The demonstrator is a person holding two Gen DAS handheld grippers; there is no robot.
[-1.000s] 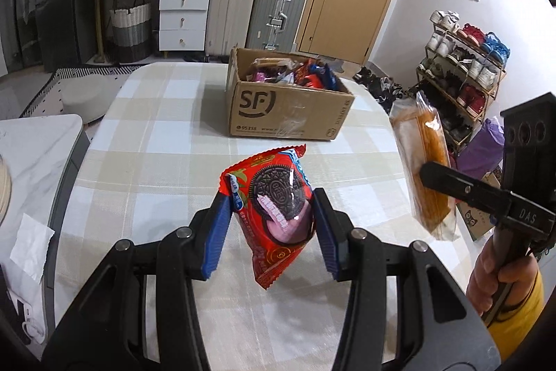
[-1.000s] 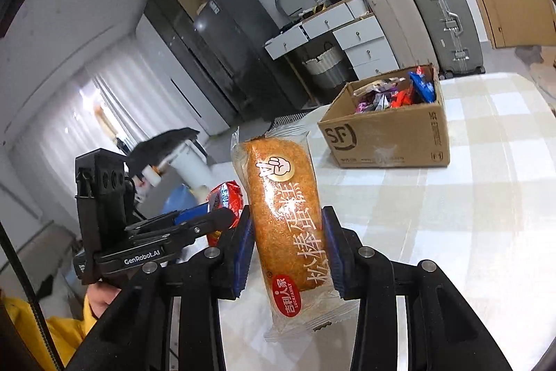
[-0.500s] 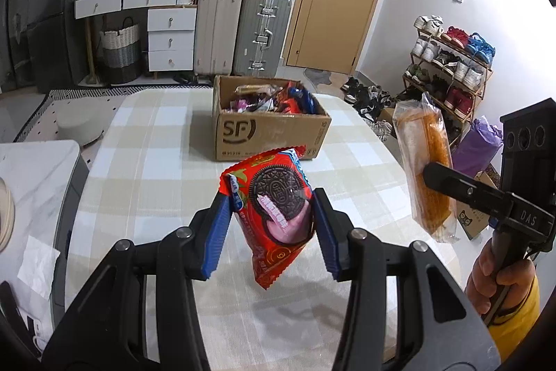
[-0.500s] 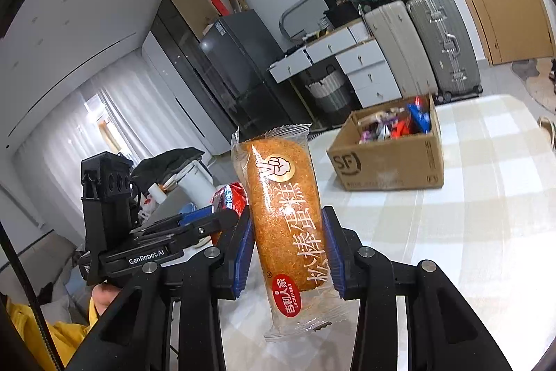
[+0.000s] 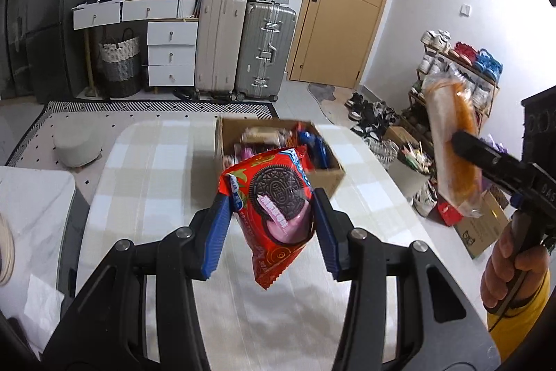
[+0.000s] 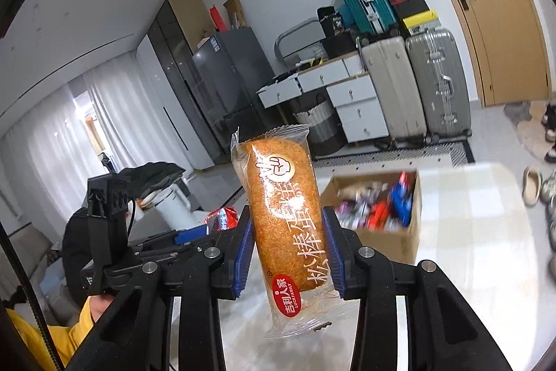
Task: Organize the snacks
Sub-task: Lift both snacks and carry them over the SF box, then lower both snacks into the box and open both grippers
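Observation:
My left gripper (image 5: 271,232) is shut on a red Oreo packet (image 5: 278,207) and holds it in the air above the checked table (image 5: 149,183). My right gripper (image 6: 286,252) is shut on a wrapped orange cake roll (image 6: 283,218), held upright; it also shows in the left wrist view (image 5: 451,148) at the right. An open cardboard box (image 5: 326,176) full of snacks stands on the table beyond both packets; in the right wrist view the box (image 6: 385,242) is right of the cake. The left gripper shows in the right wrist view (image 6: 194,233) at the left.
Suitcases (image 5: 243,47), white drawers (image 5: 170,54) and a wooden door (image 5: 347,6) stand behind the table. A shoe rack (image 5: 458,65) is at the right. A white marble surface (image 5: 31,214) adjoins the table on the left.
Both grippers have risen with their packets and tilted, so the box now appears lower, smaller and seen more from above. Both grips are unchanged.

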